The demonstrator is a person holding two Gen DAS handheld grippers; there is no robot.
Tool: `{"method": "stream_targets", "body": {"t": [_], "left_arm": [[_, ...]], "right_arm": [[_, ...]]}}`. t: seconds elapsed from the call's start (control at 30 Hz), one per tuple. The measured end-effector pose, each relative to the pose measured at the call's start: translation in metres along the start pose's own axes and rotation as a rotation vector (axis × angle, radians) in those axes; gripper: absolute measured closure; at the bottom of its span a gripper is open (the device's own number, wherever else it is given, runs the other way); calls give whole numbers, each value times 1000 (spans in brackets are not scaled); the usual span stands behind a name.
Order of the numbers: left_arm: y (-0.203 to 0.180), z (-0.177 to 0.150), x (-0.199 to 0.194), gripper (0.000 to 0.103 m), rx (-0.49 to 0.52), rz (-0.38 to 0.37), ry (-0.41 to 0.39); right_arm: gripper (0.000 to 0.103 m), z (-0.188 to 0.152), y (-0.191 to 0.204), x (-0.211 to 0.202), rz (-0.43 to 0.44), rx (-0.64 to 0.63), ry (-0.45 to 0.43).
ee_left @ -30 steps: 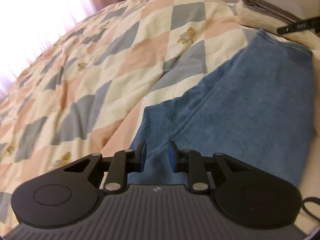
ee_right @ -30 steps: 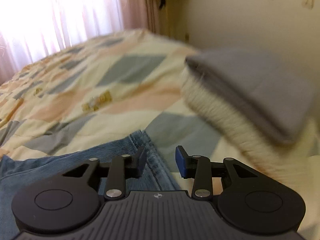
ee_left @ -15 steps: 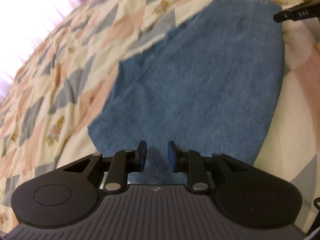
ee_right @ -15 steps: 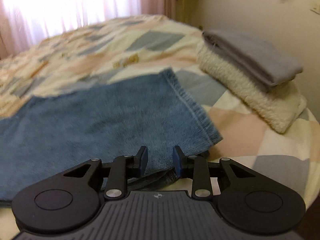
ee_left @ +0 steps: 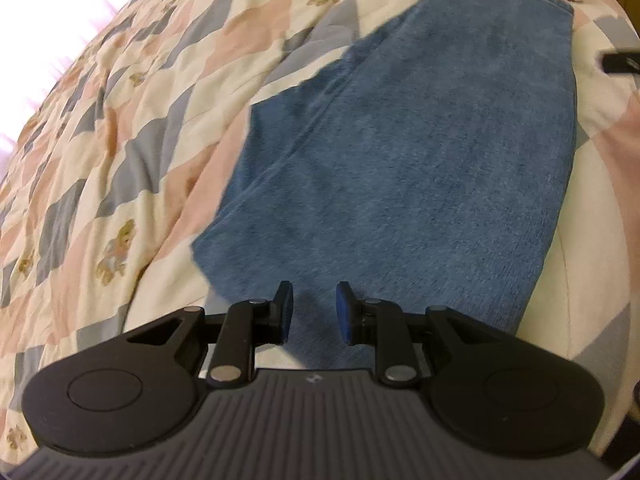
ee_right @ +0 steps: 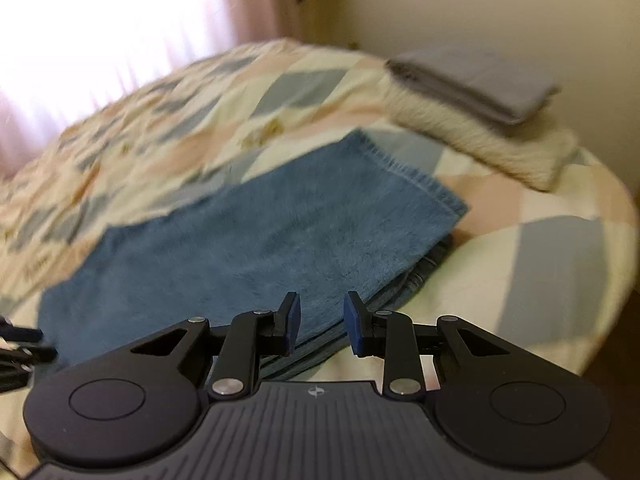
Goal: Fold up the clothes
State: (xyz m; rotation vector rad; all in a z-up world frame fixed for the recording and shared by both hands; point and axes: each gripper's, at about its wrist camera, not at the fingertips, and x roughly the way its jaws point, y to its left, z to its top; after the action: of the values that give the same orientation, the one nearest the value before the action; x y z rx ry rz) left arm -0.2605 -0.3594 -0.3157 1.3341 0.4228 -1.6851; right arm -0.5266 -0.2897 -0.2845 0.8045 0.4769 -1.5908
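On the left, bright white light comes through a thin pink curtain (ee_right: 248,8). Below it spreads the soft patchwork quilt (ee_left: 132,128), made of cream, pink and grey-blue diamond shapes with little teddy bears printed on it. It covers a bed and looks a bit puffy and wrinkled.

In the middle lies the folded pair of blue denim jeans (ee_left: 420,152). The cloth looks thick and a little fuzzy, with a stitched hem at its far end. It is a long, flat shape lying on the quilt near the edge of the bed, with more layers showing under its top layer in the right wrist view.

The left gripper (ee_left: 313,312), black with blue pads, hangs just over the near end of the jeans. Its fingers have a narrow gap and hold nothing. The right gripper (ee_right: 321,324) is over the side edge of the jeans. Its fingers are also only a little apart and empty, and they are closing.

On the right, past the jeans, sits a fluffy cream folded blanket (ee_right: 492,148) with a smooth grey folded cloth (ee_right: 472,80) on top. Behind them is a plain cream wall (ee_right: 460,8).
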Motion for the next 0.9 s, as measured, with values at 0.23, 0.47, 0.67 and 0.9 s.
{"method": "stream_targets", "body": {"t": [0.23,0.47,0.67,0.9], "left_arm": [[31,-14,-68,77,31,-88,-39],[46,-36,-133,75,95,-145,-105],[51,-51,-169,73,123,-181,-137],[47,-69,-189,67,193,-209,-149]], "right_arm": [[71,-26,69,-94,-164,147,-36],[66,-45,134,-174,-207,216,-50],[63,-50,166,-212,-208,238,-54],[62,-51,184,-242,-223,253,-101]]}}
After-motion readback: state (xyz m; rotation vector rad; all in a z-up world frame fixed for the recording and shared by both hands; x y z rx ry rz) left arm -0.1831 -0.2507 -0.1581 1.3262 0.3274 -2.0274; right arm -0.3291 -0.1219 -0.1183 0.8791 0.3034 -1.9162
